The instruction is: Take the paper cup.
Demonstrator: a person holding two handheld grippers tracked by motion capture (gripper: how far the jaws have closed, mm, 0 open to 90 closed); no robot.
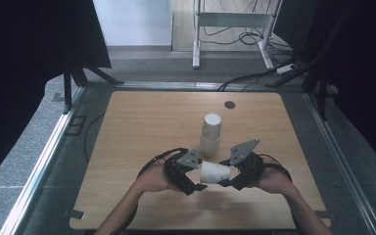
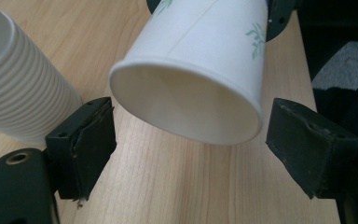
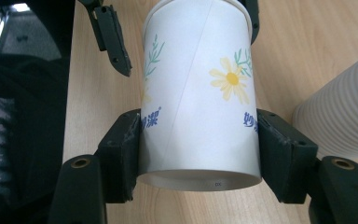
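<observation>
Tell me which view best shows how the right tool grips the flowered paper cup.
The right gripper view: the right tool clamps the flowered paper cup near its base, jaws pressed on both sides. The left gripper view looks into the cup's open mouth between the left tool's spread jaws. The high view shows it small, lying sideways between the tools.

A white paper cup printed with a yellow daisy, green sprigs and blue characters lies on its side above the table, empty, just in front of an upright stack of cups.
</observation>
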